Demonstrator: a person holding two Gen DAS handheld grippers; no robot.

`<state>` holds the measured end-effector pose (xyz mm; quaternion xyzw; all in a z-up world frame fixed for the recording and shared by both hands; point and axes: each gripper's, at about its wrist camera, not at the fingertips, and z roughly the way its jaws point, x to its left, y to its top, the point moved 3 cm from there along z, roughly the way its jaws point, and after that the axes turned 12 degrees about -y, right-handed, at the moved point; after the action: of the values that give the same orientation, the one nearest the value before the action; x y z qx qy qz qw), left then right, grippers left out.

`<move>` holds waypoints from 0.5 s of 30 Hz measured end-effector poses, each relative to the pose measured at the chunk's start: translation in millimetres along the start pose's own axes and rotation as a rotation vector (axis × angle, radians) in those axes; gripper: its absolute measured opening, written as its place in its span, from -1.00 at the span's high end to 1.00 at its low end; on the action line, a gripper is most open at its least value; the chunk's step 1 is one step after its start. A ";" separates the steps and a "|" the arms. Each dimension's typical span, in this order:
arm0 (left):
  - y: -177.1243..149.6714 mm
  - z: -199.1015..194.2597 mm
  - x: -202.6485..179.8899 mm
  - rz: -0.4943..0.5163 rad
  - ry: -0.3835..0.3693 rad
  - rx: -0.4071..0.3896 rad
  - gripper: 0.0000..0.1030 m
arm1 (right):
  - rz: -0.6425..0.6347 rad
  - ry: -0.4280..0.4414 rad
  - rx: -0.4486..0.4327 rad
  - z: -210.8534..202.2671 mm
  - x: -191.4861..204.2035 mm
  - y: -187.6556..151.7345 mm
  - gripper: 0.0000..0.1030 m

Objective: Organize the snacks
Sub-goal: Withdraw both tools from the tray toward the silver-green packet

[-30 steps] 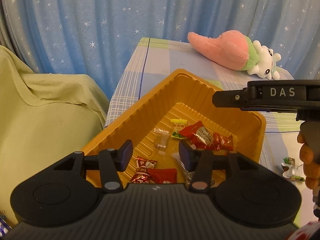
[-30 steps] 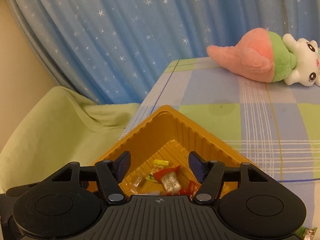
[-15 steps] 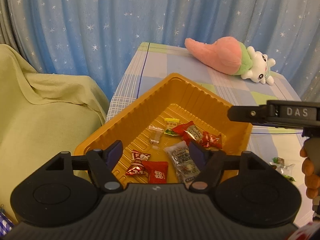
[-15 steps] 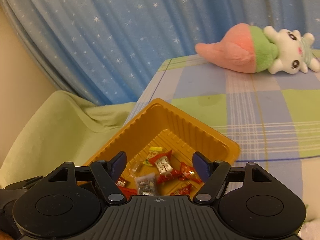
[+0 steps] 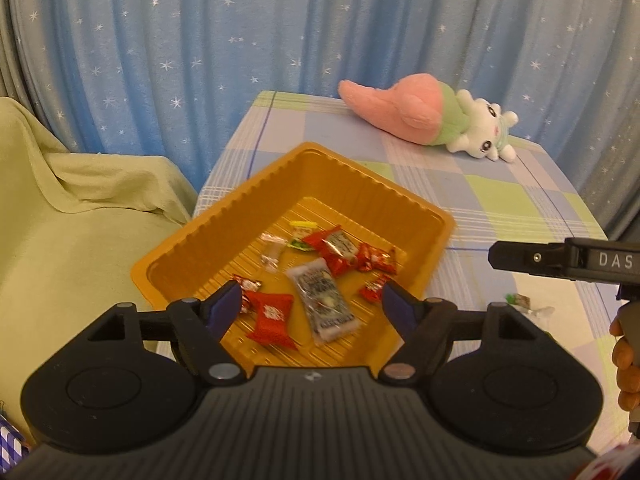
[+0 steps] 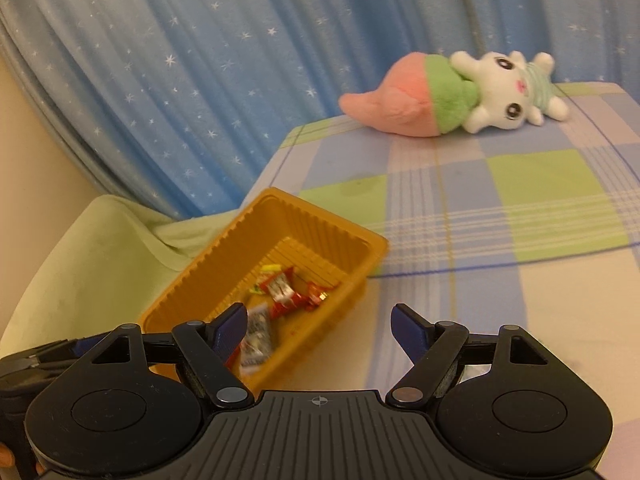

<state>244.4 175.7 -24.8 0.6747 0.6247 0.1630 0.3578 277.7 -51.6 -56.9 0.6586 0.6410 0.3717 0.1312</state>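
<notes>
Now, from the left: a green cloth (image 5: 80,208) drapes beside the table (image 5: 516,196), and at the table's near left corner sits the orange tray (image 5: 224,216), one end overhanging the left edge. My left claw (image 5: 310,308) hangs over the tray's near end, its jaws having just been opening, now wide with nothing between them. A second ago they stood much closer together, low over the sweets; since then the claw has drawn up and back, and more of the tray shows. Inside lie the snacks: a red candy (image 5: 270,322) near my left finger, a silver packet (image 5: 324,306) at the middle, a cluster of red wrappers (image 5: 352,254) toward the far wall, and a yellow-topped sweet (image 5: 302,226) beyond.

To the right, my right claw (image 6: 318,328) has likewise just been opening and stands wide and empty. It has swung off the tray; only its left finger overlaps the tray, the right hangs above bare tablecloth. One green-wrapped sweet (image 5: 518,301) lies on the table just right of the tray, not yet collected. A pink plush (image 6: 448,96) rests at the far edge.

I read both releases as finished drops; the stray sweet is likely next, and the right claw is nearer.
</notes>
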 end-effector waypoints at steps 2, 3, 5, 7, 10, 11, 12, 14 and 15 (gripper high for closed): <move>-5.2 -2.9 -7.5 0.004 -0.004 0.003 -0.46 | 0.006 -0.007 0.003 -8.0 -7.6 -6.4 -0.53; -8.0 -3.6 -10.7 0.007 -0.004 0.006 -0.46 | 0.008 -0.011 0.004 -12.2 -12.1 -9.9 -0.53; -12.9 -5.0 -17.3 0.010 -0.003 0.013 -0.46 | 0.011 -0.022 0.007 -20.4 -20.5 -16.5 -0.53; -17.8 -6.8 -24.7 0.013 -0.002 0.019 -0.46 | 0.012 -0.029 0.010 -27.7 -28.9 -22.4 -0.53; -25.7 -10.0 -35.7 0.021 -0.007 0.026 -0.46 | 0.008 -0.042 0.014 -39.2 -41.6 -31.6 -0.53; -28.4 -10.7 -39.3 0.024 -0.009 0.029 -0.46 | 0.008 -0.047 0.016 -42.6 -45.9 -34.4 -0.53; -30.8 -11.1 -43.2 0.026 -0.012 0.032 -0.46 | 0.009 -0.052 0.018 -45.7 -50.6 -37.7 -0.53; -35.5 -11.3 -50.8 0.028 -0.015 0.039 -0.46 | 0.011 -0.060 0.025 -51.4 -59.2 -43.3 -0.53; -38.1 -11.3 -54.6 0.028 -0.018 0.043 -0.46 | 0.012 -0.064 0.028 -54.4 -63.5 -46.2 -0.53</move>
<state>200.1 125.0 -30.7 0.6923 0.6155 0.1484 0.3463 213.7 -121.2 -69.8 0.6755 0.6378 0.3423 0.1403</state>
